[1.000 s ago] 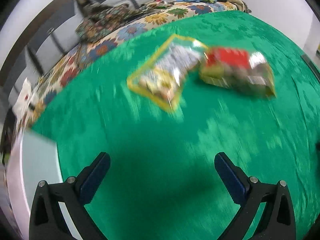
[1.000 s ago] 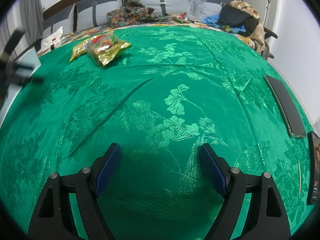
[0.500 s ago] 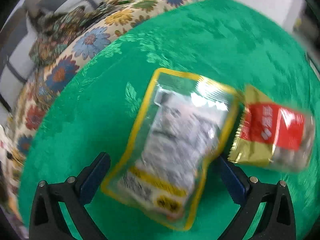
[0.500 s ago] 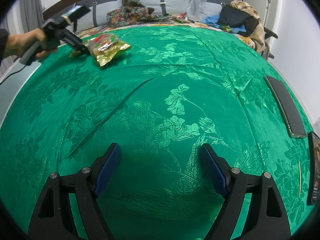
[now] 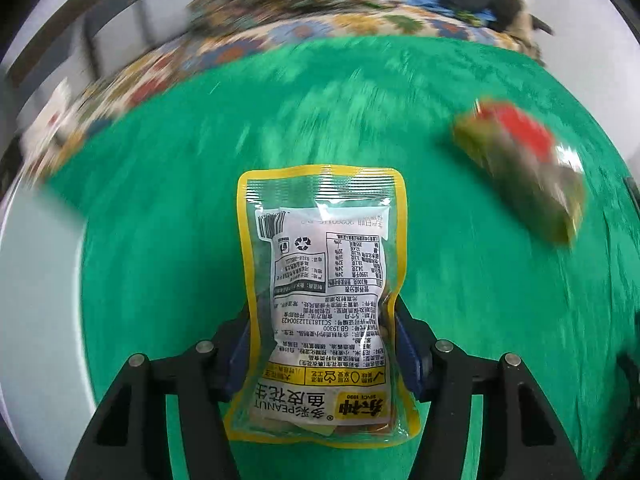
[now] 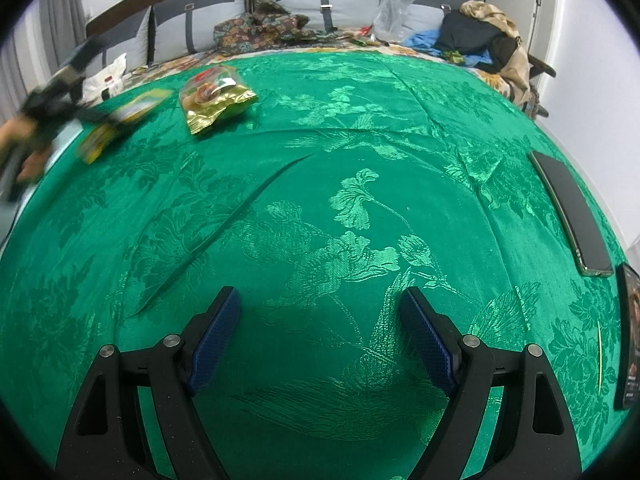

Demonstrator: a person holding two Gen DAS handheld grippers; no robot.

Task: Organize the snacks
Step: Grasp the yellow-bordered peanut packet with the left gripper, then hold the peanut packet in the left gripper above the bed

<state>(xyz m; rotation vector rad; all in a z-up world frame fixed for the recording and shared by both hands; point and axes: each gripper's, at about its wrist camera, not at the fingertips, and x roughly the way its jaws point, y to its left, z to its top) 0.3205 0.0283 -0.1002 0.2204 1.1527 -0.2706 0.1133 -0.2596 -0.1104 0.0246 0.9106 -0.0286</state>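
Observation:
My left gripper (image 5: 322, 344) is shut on a yellow-edged clear peanut pouch (image 5: 320, 280) and holds it above the green cloth. The pouch also shows blurred at the far left of the right wrist view (image 6: 120, 120). A gold and red snack bag (image 5: 520, 168) lies on the cloth to the right of the pouch; it shows in the right wrist view (image 6: 216, 100) at the back left. My right gripper (image 6: 320, 328) is open and empty, low over the green cloth (image 6: 340, 200) near the front.
A dark phone (image 6: 572, 208) lies at the cloth's right edge, with another dark flat object (image 6: 630, 336) beside it. A grey surface (image 5: 40, 280) borders the cloth on the left. Clothes and pillows (image 6: 280, 28) lie at the back.
My left gripper moved to the peanut pouch, closed on it and lifted it away from the gold and red bag. The right gripper has not moved.

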